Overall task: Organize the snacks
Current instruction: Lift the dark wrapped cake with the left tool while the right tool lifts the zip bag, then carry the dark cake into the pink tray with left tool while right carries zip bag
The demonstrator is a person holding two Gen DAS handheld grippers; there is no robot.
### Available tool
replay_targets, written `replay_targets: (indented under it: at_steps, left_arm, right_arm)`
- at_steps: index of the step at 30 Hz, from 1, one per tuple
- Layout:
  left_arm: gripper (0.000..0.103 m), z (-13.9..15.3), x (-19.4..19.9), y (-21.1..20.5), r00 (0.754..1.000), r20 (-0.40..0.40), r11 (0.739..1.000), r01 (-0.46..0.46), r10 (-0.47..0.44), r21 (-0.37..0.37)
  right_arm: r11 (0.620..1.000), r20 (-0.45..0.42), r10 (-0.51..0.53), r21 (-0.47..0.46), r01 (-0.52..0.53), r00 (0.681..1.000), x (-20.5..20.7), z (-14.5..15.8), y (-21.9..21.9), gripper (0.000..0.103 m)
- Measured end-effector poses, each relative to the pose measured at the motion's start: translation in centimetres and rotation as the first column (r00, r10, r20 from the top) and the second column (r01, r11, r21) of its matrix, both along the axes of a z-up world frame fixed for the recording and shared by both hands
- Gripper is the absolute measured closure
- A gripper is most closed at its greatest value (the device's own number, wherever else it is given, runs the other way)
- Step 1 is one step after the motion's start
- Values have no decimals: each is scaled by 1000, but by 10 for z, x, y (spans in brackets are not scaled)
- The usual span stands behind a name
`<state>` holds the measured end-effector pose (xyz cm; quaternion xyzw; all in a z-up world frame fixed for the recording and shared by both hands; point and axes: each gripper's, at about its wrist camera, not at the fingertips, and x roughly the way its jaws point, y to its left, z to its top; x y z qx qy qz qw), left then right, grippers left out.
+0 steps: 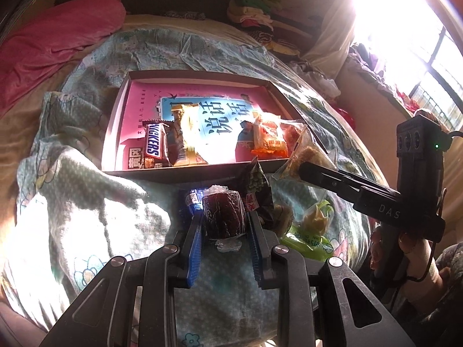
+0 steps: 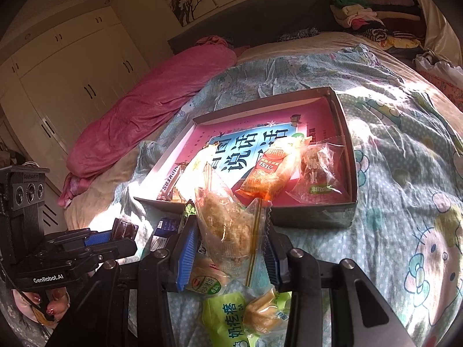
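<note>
L jaws grip 1 dark snack (image 1: 222,215); R jaws, 1 clear pack (image 2: 228,219).

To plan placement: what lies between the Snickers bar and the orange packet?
A gold-wrapped snack, then printed box floor, seen in the left wrist view.

Legible markings on wrappers and tools

"SNICKERS" on the brown bar wrapper (image 1: 155,145); "DAS" on the right tool (image 1: 301,170); "GenRobot.AI" on the left tool (image 2: 127,244).

Harsh window (image 1: 405,29) sunlight, blown-out glare, deep shadows, fisheye-curved edges
</note>
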<state>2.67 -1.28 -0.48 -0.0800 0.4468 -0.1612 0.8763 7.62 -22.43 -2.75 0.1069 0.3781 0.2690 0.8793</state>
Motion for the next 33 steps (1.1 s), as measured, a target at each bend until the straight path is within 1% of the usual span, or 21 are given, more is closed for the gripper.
replay_targets:
  at_steps: [11,22,28,33]
  left_arm:
    - [74,9,14,27,995,41,996,-86,86,1]
    - [74,17,23,54,982,87,986,-169,168,3]
    - [74,19,33,60,975,103,980,-199,197,3]
    - [74,15,42,61,973,100,977,-211,210,3]
  right_arm:
    - [999,35,-33,20,32,999,-1,8,-8,61]
    - [996,76,-86,33,83,993,2,17,-20,61]
    - [996,110,-90,2,90,990,4,22,-18,61]
    - [996,120,-89,-13,91,989,6,23,-15,61]
